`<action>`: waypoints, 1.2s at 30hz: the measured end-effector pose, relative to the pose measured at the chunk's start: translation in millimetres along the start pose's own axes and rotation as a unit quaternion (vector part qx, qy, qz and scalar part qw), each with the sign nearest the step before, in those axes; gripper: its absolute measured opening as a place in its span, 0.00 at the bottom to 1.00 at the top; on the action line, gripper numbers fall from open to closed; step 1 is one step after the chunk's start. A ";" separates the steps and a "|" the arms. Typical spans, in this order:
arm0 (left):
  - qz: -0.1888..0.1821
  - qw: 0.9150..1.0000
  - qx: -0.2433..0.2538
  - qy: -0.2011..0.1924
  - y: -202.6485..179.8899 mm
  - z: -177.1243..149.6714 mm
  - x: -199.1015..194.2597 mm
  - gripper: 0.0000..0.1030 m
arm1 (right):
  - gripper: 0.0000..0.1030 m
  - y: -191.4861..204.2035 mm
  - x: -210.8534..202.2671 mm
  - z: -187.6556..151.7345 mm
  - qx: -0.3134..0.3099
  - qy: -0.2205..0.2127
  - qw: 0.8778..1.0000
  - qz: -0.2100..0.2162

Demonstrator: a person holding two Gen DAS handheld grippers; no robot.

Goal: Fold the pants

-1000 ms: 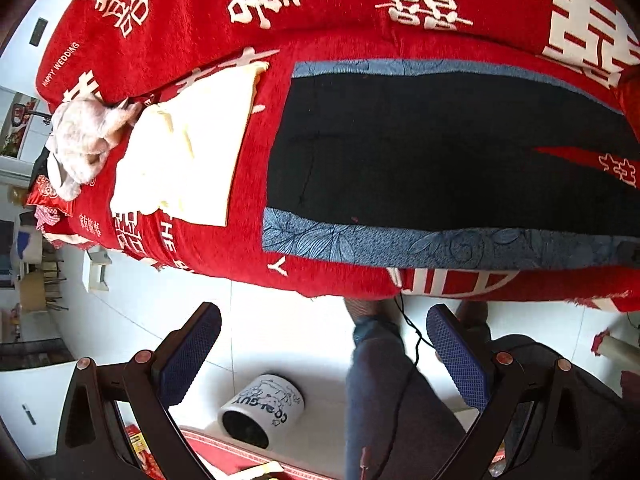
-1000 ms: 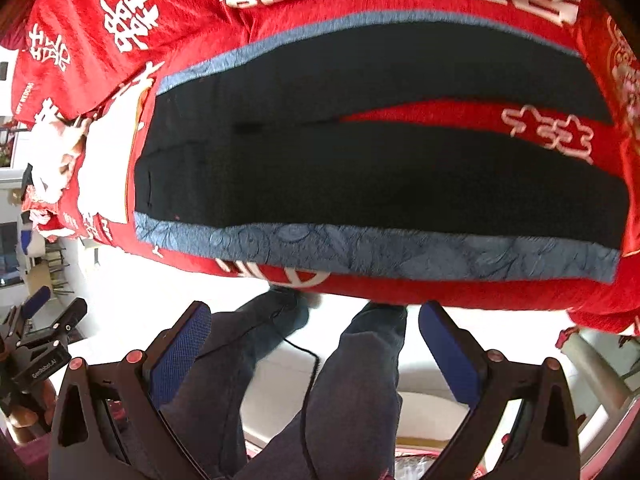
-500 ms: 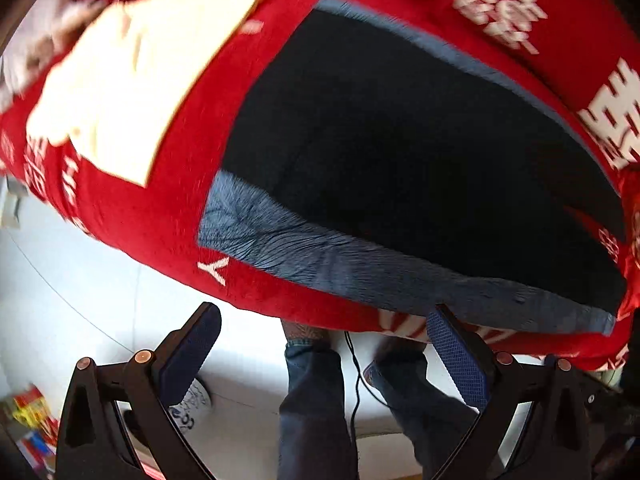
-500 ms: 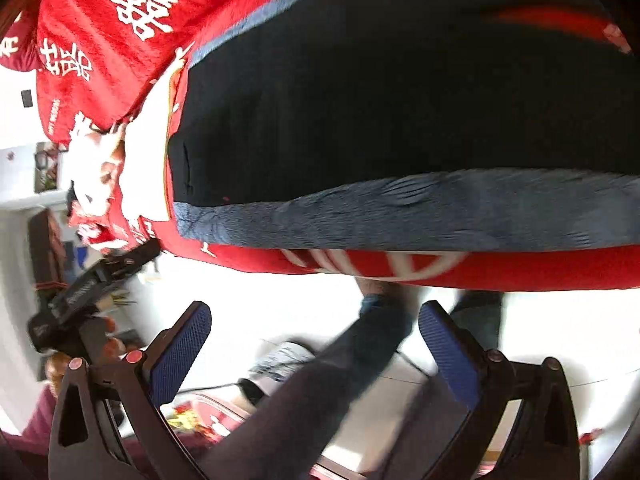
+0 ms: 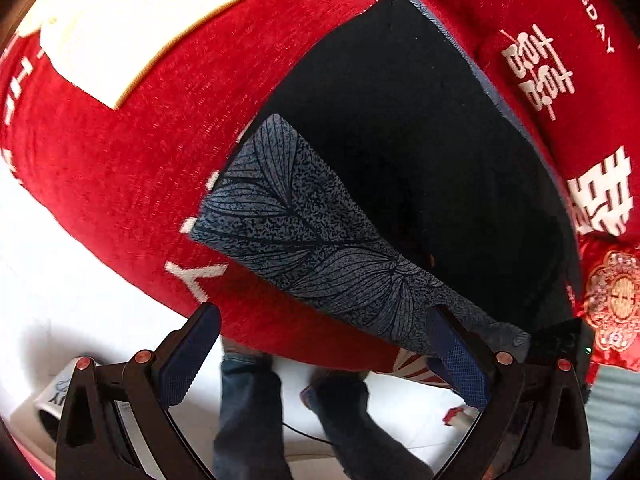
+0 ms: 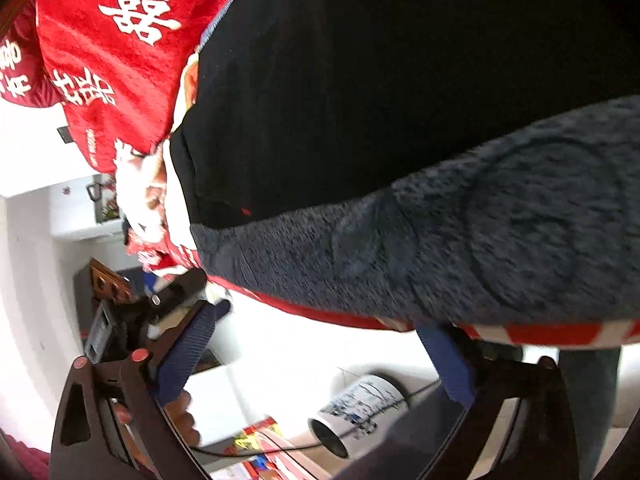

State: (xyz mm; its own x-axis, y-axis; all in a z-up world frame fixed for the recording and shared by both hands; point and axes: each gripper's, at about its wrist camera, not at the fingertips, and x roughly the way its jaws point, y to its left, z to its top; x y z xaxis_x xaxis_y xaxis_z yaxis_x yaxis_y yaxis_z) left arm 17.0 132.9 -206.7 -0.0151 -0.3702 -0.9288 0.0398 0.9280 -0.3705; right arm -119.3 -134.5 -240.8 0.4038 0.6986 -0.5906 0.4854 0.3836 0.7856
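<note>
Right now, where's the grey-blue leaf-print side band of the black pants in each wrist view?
Left wrist: the grey-blue leaf-print band runs diagonally from centre down to lower right, ending near the left gripper.
Right wrist: the band fills the right middle, just above the right gripper.
Shared landmark: the red bedspread with white characters, left of the band in both views.

My pants are black with a blue-grey leaf-print band along the near side, lying flat on the red blanket with a thinner blue-grey strip along the far edge. Their near band runs right along the bed's front edge. From my right wrist camera the pants fill most of the frame, black above, fuzzy grey band below.
</note>
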 end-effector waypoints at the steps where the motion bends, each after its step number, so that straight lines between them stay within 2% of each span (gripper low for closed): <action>1: -0.010 1.000 0.001 0.000 1.7 1.0 0.3 1.00 | 0.86 -0.5 1.8 0.9 0.003 -0.005 1.000 0.006; 3: -0.026 1.000 0.003 0.000 1.6 1.5 0.8 1.00 | 0.64 -0.4 5.0 3.1 0.015 -0.009 1.000 0.010; 4: -0.031 1.000 0.005 0.000 -0.3 1.8 1.1 1.00 | 0.57 -1.6 7.3 4.8 0.026 -0.010 0.999 0.015; 5: -0.034 0.999 0.006 0.001 -2.2 2.9 1.8 1.00 | 0.34 -3.6 8.9 7.0 0.039 -0.011 0.999 0.024; 6: -0.039 0.999 0.006 0.003 -4.0 3.4 2.4 1.00 | 0.18 -5.2 9.4 9.8 0.052 -0.011 0.998 0.029; 8: -0.054 0.999 0.000 0.007 -5.5 3.0 2.1 1.00 | 0.13 2.1 3.0 12.4 0.045 -0.021 0.997 0.053; 10: -0.086 0.996 -0.017 0.012 -8.1 6.8 3.9 1.00 | 0.12 19.9 -10.6 13.4 0.009 -0.024 0.997 0.069; 13: -0.143 0.988 -0.060 0.023 -9.7 14.2 9.3 1.00 | 0.12 35.4 -24.2 11.1 -0.021 -0.015 0.996 0.081; 15: -0.156 0.984 -0.087 0.017 -14.3 24.0 13.3 1.00 | 0.12 37.8 -27.0 11.5 -0.034 -0.007 0.996 0.080; 16: -0.154 0.984 -0.094 0.012 -15.1 28.2 14.8 0.95 | 0.12 39.5 -27.9 11.5 -0.043 -0.001 0.996 0.078; 18: -0.138 0.986 -0.088 0.010 -22.6 35.7 21.1 0.67 | 0.16 39.8 -27.1 10.3 -0.051 0.007 0.996 0.074; 20: -0.121 0.990 -0.073 0.010 -29.0 37.1 25.5 0.55 | 0.17 32.6 -32.0 8.0 -0.057 0.007 0.996 0.062; 21: -0.114 0.991 -0.062 0.012 -30.7 36.2 26.3 0.50 | 0.21 25.1 -39.3 7.1 -0.057 0.002 0.997 0.051; 24: -0.107 0.993 -0.042 0.017 -32.6 35.1 25.5 0.48 | 0.37 -8.1 -69.6 0.2 -0.026 -0.033 0.999 0.027; 25: -0.105 0.994 -0.037 0.021 -31.4 35.1 25.1 0.48 | 0.40 -21.3 -80.7 -2.6 -0.011 -0.046 0.999 0.018; 30: -0.088 0.995 -0.003 0.037 -34.9 37.4 27.8 0.48 | 0.42 -74.8 -119.5 -10.8 0.052 -0.100 0.994 0.000; 33: -0.079 0.996 0.014 0.041 -33.3 33.8 26.3 0.48 | 0.42 -107.6 -137.1 -16.3 0.090 -0.137 0.986 0.029; 36: -0.073 0.996 0.026 0.043 -36.3 33.5 27.3 0.48 | 0.42 -117.1 -134.6 -19.3 0.123 -0.160 0.977 0.068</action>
State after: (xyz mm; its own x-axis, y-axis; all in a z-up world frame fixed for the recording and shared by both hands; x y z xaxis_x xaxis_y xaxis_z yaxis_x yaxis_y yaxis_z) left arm 48.7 87.8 -218.6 -0.1105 -0.4940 -0.8624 0.0822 0.8602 -0.5033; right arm -245.5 -261.8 -249.7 0.6804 0.4942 -0.5412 0.5654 0.1159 0.8166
